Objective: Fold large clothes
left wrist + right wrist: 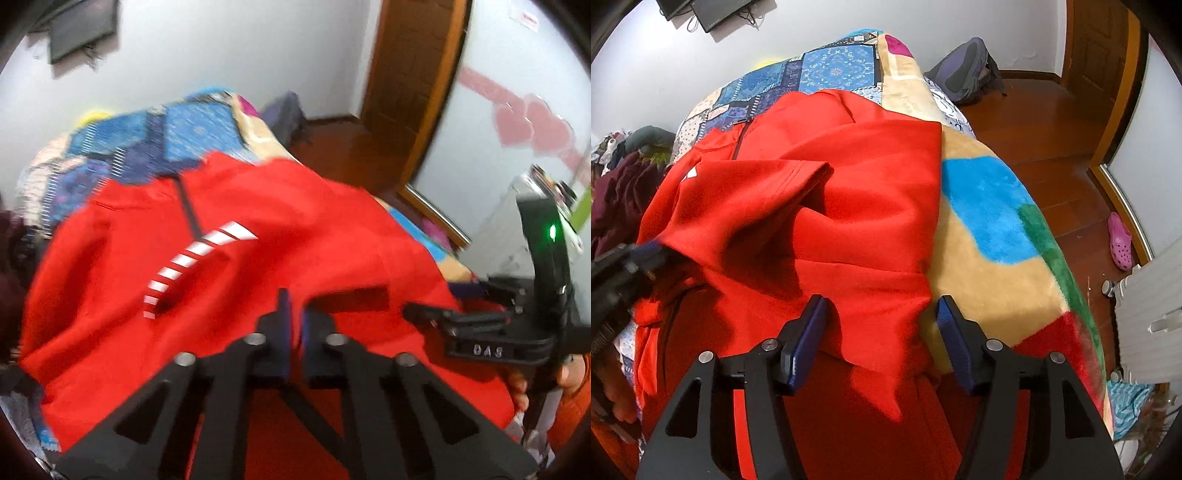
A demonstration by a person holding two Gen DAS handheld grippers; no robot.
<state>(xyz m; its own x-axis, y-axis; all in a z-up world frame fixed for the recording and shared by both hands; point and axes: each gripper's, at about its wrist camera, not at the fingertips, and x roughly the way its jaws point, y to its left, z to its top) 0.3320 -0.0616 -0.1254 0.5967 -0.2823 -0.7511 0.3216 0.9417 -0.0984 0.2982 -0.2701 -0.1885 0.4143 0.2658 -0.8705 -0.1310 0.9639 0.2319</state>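
A large red jacket (258, 229) with a black zip and white slanted stripes lies spread over the bed. In the left wrist view my left gripper (295, 317) has its jaws nearly together on a raised fold of the red cloth. The right wrist view shows that gripper (650, 254) at the far left, pinching the fabric, which is drawn up into a ridge. My right gripper (882, 328) stands open over the jacket's (849, 206) near right hem. Red cloth lies between its blue pads (809, 332), which are apart and not pressing. It also appears in the left wrist view (417, 314), held by a hand (517, 391).
The bed carries a patchwork blanket (990, 206) in blue, tan, green and red. A dark backpack (967, 70) and a pink clog (1119, 240) lie on the wooden floor to the right. A heap of dark clothes (617, 199) sits left. A white radiator (1152, 295) stands at right.
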